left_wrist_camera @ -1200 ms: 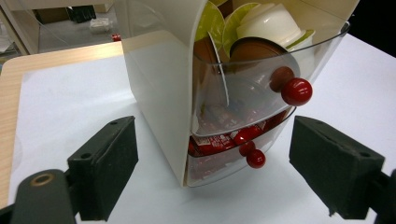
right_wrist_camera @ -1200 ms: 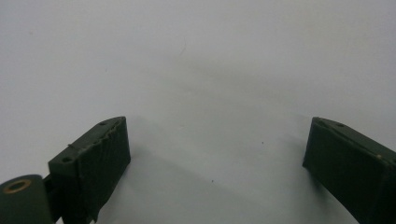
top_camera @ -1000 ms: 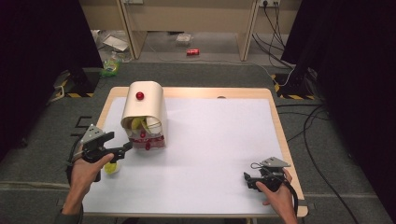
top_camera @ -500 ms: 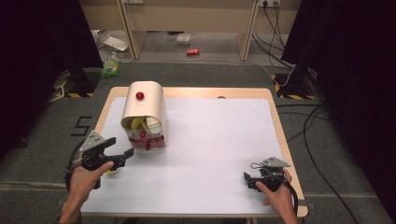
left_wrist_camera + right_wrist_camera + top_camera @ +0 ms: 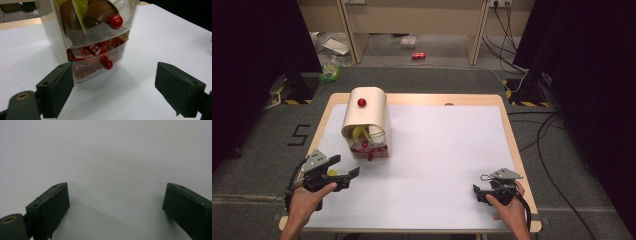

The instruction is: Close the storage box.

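At the left of the high view, the left gripper [image 5: 343, 172] hangs with jaws apart before the drawer unit [image 5: 367, 122], both drawers apparently closed and ungrasped, while the right gripper [image 5: 484, 191] sits lower right, jaws also apart.

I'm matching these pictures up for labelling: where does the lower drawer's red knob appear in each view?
High view: the lower red knob sits at the near foot of the drawer box, left of centre on the table.
Left gripper view: it is at centre, a little above the middle, between the open jaws of the left gripper.
Right gripper view: not in it.
Shared landmark: the upper red knob.
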The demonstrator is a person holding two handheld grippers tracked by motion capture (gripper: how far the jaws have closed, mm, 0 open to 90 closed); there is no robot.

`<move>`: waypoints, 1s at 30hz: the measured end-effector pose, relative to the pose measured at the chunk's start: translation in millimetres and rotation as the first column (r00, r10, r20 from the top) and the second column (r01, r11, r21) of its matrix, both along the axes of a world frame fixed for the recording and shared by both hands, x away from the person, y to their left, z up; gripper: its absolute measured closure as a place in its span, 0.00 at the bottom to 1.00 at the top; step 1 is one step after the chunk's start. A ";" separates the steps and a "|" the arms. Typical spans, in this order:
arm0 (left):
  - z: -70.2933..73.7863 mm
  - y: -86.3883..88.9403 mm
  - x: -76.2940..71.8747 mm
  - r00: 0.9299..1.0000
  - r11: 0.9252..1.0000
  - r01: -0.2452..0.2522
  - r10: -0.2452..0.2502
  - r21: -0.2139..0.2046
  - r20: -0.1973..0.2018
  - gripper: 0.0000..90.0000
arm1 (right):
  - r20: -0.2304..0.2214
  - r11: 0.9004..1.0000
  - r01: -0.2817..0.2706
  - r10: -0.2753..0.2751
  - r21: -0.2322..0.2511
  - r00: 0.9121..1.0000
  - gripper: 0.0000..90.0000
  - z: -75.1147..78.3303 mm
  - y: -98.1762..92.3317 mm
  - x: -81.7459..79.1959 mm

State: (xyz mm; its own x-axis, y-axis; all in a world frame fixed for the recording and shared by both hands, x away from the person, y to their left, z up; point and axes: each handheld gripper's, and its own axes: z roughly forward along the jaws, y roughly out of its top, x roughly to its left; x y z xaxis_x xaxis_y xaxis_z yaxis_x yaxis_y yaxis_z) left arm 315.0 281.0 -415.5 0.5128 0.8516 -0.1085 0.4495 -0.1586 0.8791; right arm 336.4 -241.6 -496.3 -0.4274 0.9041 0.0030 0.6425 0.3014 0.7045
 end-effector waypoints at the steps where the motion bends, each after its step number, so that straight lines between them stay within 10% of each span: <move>1: -0.7 -1.3 -0.9 1.000 1.000 0.004 -0.004 0.001 0.000 0.17 | 0.000 1.000 0.000 0.000 -0.001 1.000 0.08 0.0 0.0 0.0; 30: -43.1 -12.1 -25.6 0.997 0.997 0.074 -0.074 -0.015 -0.011 0.17 | 0.004 1.000 -0.004 0.004 -0.004 1.000 0.08 -0.1 -0.3 0.2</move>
